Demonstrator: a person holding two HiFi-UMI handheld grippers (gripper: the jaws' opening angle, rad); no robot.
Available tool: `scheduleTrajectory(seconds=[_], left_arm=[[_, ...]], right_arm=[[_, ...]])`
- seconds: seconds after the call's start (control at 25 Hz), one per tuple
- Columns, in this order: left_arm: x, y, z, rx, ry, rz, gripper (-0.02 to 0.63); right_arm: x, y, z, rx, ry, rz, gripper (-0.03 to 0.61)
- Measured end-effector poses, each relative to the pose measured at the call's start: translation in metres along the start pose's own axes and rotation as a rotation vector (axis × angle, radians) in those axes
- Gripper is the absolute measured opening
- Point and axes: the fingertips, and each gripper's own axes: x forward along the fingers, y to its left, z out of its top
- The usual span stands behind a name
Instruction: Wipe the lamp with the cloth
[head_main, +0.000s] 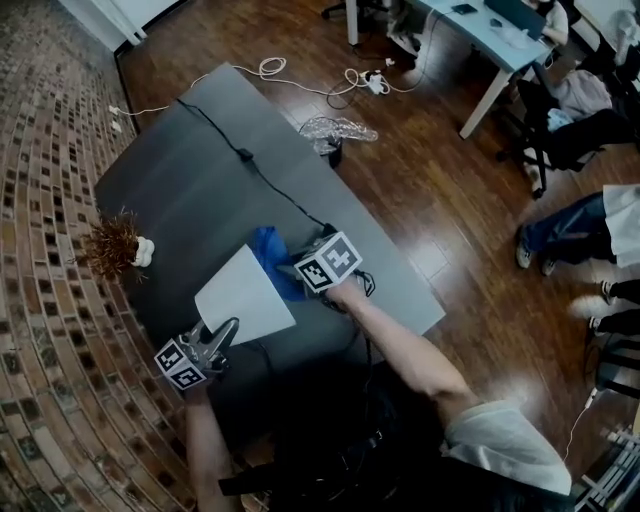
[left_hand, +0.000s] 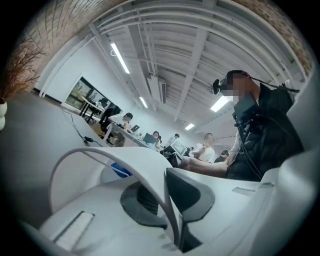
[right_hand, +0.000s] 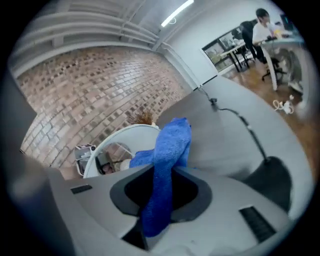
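A white cone lampshade (head_main: 245, 295) lies tilted over the grey table (head_main: 180, 180). My left gripper (head_main: 222, 332) is at its lower left. In the left gripper view the shade's thin rim (left_hand: 125, 157) runs between the jaws, and the left gripper (left_hand: 167, 200) is shut on it. My right gripper (head_main: 298, 272) is at the shade's upper right, shut on a blue cloth (head_main: 272, 255). In the right gripper view the cloth (right_hand: 167, 150) stands up out of the right gripper (right_hand: 160, 200), with the lampshade (right_hand: 125, 137) just behind it. The lamp's stem is hidden.
A black cable (head_main: 245, 157) crosses the table toward my right gripper. A dried plant in a white vase (head_main: 118, 243) stands by the brick wall at the left. Off the table are a plastic bag (head_main: 337, 130), a desk (head_main: 490, 35) and seated people at the right.
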Motion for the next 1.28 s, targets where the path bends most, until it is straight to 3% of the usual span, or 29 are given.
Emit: scheduleTrajectory(seconds=[0.36,0.52,0.56,0.64,0.76,0.84,0.92,1.0,1.04,1.08,1.16,1.2,1.28], left_arm=[[0.000,-0.011,-0.012,0.048,0.018,0.002,0.023],[0.003,-0.013,-0.014,0.077,0.035,0.001,0.020],[0.003,-0.014,-0.015,0.087,0.041,0.001,0.020],[0.002,-0.016,-0.018,0.114,0.061,0.006,0.020],[0.001,-0.024,-0.028,0.155,0.108,0.010,0.020],[0.002,-0.032,-0.037,0.165,0.144,-0.003,0.020],[0.003,-0.038,-0.044,0.143,0.171,-0.012,0.025],[0.001,-0.035,-0.041,0.054,0.139,0.016,0.063],[-0.003,-0.029,-0.033,-0.024,0.083,0.032,0.148],[-0.009,-0.021,-0.021,-0.124,-0.002,0.036,0.253],[-0.024,0.001,0.008,-0.358,-0.202,-0.008,0.337],[-0.029,0.013,0.019,-0.466,-0.274,-0.043,0.339],[-0.028,0.031,0.034,-0.614,-0.340,-0.097,0.313]], right_arm=[[-0.112,-0.104,0.004,-0.098,0.015,-0.343,0.077],[-0.189,-0.126,0.031,-0.307,0.064,-0.686,0.077],[-0.202,-0.124,0.039,-0.336,0.050,-0.728,0.077],[-0.200,-0.099,0.054,-0.354,-0.008,-0.669,0.077],[-0.144,-0.042,0.048,-0.368,-0.052,-0.418,0.077],[-0.094,-0.020,0.023,-0.416,0.013,-0.315,0.077],[-0.054,-0.021,-0.002,-0.410,0.096,-0.290,0.077],[-0.039,-0.031,-0.011,-0.338,0.123,-0.293,0.077],[-0.039,-0.033,-0.011,-0.309,0.127,-0.299,0.077],[-0.042,-0.035,-0.011,-0.293,0.135,-0.302,0.076],[-0.045,-0.036,-0.012,-0.285,0.148,-0.298,0.077],[-0.045,-0.036,-0.012,-0.284,0.148,-0.294,0.077],[-0.044,-0.037,-0.012,-0.283,0.144,-0.293,0.077]])
